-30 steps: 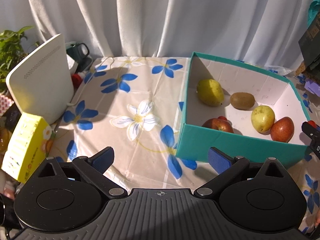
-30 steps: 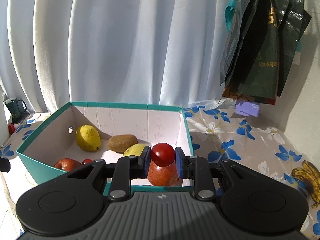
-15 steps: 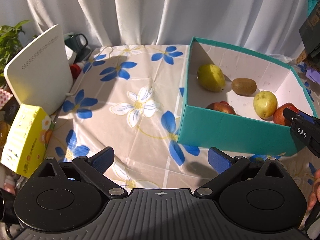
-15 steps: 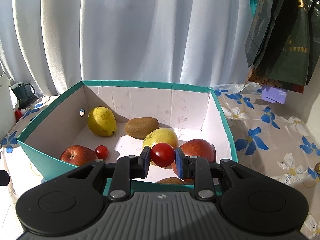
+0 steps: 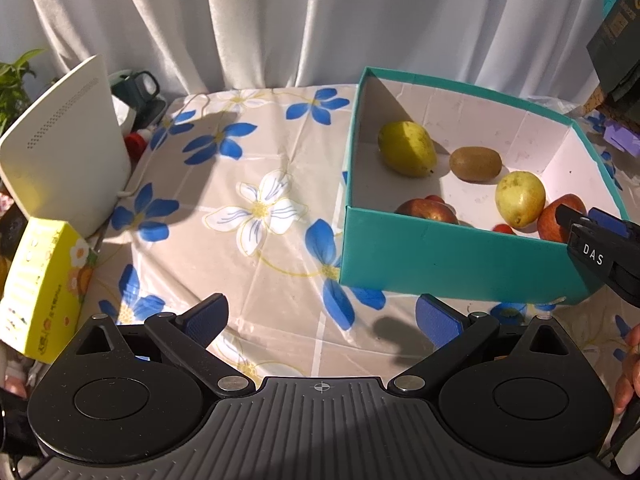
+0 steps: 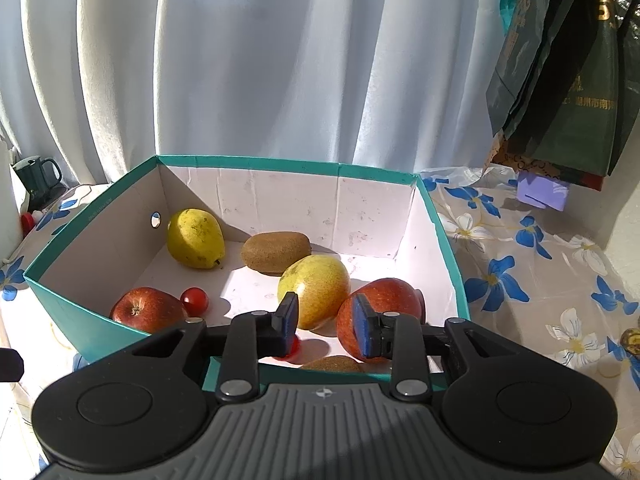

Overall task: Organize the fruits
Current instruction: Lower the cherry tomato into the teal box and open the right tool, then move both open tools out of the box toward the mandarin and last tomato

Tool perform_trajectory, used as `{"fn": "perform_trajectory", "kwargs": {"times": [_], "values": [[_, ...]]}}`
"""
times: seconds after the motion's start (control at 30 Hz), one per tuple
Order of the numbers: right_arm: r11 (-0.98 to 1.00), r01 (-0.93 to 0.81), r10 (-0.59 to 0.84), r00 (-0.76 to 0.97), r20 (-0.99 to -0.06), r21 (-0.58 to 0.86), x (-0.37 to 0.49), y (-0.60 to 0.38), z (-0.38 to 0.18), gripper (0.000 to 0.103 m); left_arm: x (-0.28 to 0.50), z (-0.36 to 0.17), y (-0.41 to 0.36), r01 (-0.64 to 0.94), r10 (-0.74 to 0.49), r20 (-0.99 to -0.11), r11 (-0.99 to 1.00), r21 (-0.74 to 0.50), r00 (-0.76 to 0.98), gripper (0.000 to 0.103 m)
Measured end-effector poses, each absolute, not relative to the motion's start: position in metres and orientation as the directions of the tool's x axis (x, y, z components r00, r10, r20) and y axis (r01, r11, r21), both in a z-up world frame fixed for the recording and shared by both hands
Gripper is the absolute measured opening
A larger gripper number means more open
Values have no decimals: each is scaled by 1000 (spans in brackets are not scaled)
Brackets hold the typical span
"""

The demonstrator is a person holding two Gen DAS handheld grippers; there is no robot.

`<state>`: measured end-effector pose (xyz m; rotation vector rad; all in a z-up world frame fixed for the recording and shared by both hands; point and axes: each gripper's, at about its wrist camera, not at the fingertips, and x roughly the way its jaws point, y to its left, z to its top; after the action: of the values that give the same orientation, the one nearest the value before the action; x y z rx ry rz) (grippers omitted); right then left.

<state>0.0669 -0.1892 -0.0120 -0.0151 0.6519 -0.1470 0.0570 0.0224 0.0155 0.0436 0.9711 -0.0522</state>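
Right tool (image 6: 325,322): jaws opening, blue pads apart, nothing pressed between them. It is held over the near wall of the teal box (image 6: 248,162). A cherry tomato (image 6: 293,347) is seen on the box floor just below the left pad, partly hidden by it and free of the pads. Directly ahead of the tool lie a yellow-green pear (image 6: 316,294) and a red apple (image 6: 390,300), touching each other. A brown fruit (image 6: 332,364), mostly hidden, lies against the near wall. Further in: a kiwi (image 6: 276,251) and a second, yellower pear (image 6: 195,238) near the back left corner. At the near left, a second red apple (image 6: 144,314) lies with a second cherry tomato (image 6: 194,300) just beside it.

Left tool (image 5: 320,318): jaws wide apart, nothing between them. It is held above the table (image 5: 248,184), which is covered by a cloth with blue and white flowers, left of the box. Beyond, at the table's left edge: a white upright device (image 5: 64,140) and a yellow carton (image 5: 44,280). A white curtain (image 5: 280,20) hangs behind.
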Motion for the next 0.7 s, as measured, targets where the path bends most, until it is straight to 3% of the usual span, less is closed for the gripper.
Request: {"fn": "perform_trajectory", "kwargs": {"times": [0.1,0.17,0.4,0.63,0.7], "values": [[988,145,-150,784,-602,-58,66,-192,-11,60,58,13,20,71,-25,-830,997,18,557,102],[987,147,-153,785,-600,-60,65,-193,-10,61,58,12,18,78,-25,-830,997,22,557,102],[987,149,-160,792,-589,-67,55,-193,-4,80,54,5,3,132,-27,-828,990,56,560,102],[985,162,-166,809,-564,-58,34,-199,8,89,44,-12,-14,222,-59,-813,971,87,579,102],[985,169,-161,823,-544,-37,19,-203,14,97,39,-18,-19,252,-72,-807,963,97,586,102]]}}
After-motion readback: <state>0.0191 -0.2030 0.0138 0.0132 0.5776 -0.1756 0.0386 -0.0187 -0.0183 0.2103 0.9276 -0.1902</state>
